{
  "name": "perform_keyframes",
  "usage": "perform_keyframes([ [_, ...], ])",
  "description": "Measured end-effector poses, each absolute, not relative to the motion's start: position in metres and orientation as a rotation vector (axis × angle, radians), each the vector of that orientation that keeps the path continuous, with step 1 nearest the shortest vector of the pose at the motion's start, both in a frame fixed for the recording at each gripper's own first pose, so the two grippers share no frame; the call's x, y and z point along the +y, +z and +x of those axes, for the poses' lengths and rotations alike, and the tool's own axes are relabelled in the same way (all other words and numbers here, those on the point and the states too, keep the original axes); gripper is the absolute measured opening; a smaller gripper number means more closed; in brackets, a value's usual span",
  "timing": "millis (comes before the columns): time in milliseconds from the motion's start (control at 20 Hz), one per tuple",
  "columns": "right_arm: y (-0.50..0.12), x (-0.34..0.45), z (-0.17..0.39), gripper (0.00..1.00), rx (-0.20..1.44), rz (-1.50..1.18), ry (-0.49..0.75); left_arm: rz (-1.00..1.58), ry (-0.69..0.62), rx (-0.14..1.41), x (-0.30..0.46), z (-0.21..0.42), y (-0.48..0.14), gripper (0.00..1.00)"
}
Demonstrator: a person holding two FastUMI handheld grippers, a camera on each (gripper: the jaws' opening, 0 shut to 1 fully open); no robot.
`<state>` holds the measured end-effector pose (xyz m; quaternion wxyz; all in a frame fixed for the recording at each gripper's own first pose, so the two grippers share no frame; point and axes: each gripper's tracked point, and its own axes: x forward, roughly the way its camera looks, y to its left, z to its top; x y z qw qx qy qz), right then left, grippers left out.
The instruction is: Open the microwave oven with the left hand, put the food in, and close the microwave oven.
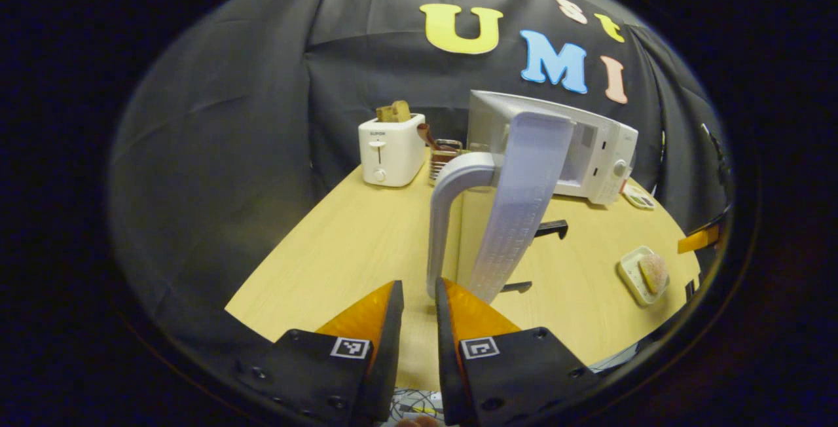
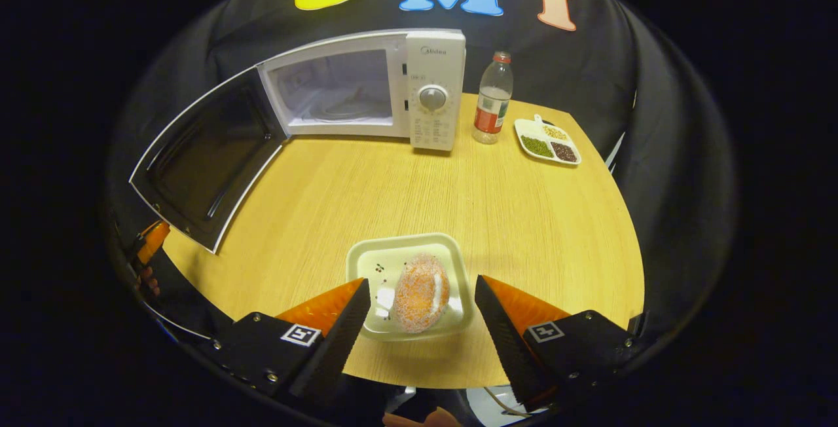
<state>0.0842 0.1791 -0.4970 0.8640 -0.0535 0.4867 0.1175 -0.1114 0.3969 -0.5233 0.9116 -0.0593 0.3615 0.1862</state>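
1. Pale wood-grain table set against black cloth booth walls.
2. White microwave oven at 12 o'clock in the right gripper view; its dark-windowed door hangs swung wide toward 9 o'clock, cavity open.
3. Right gripper: fingers apart, flanking a pale square tray that carries a round sugar-dusted orange bun; contact with the tray cannot be told.
4. Clear plastic bottle with red label at 1 o'clock beside the oven; a divided white dish of beans just past it.
5. Left gripper: fingers narrowly apart, holding nothing, just below the door's grey curved handle.
6. White toaster with bread at 11 o'clock in the left gripper view.
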Motion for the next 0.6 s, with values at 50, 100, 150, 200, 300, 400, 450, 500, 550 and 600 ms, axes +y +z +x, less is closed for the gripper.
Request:
perform_keyframes([
  [50, -0.502, 0.181, 0.086, 0.99, 1.03, -0.116, 0.244, -0.137, 0.405, 0.728, 0.394, -0.118, -0.514, 0.38],
  [100, -0.509, 0.182, 0.085, 0.99, 1.041, -0.129, 0.244, -0.143, 0.43, 0.685, 0.393, -0.121, -0.499, 0.39],
  [150, -0.517, 0.182, 0.082, 0.99, 1.055, -0.149, 0.247, -0.144, 0.449, 0.642, 0.39, -0.124, -0.482, 0.43],
  [200, -0.525, 0.181, 0.08, 0.99, 1.076, -0.164, 0.249, -0.135, 0.467, 0.606, 0.387, -0.127, -0.466, 0.57],
  [300, -0.539, 0.183, 0.077, 0.99, 1.098, -0.174, 0.254, -0.111, 0.509, 0.628, 0.382, -0.142, -0.454, 0.87],
  [400, -0.554, 0.18, 0.075, 0.99, 1.127, -0.21, 0.264, -0.095, 0.548, 0.6, 0.37, -0.154, -0.429, 0.97],
  [450, -0.561, 0.179, 0.074, 0.99, 1.143, -0.227, 0.275, -0.104, 0.556, 0.575, 0.359, -0.157, -0.413, 0.99],
  [500, -0.565, 0.178, 0.074, 0.99, 1.151, -0.239, 0.29, -0.121, 0.561, 0.563, 0.347, -0.16, -0.399, 0.99],
  [550, -0.569, 0.174, 0.076, 0.99, 1.152, -0.257, 0.293, -0.133, 0.569, 0.55, 0.334, -0.163, -0.388, 0.94],
  [600, -0.572, 0.173, 0.077, 0.98, 1.156, -0.262, 0.307, -0.143, 0.584, 0.536, 0.323, -0.164, -0.377, 0.99],
])
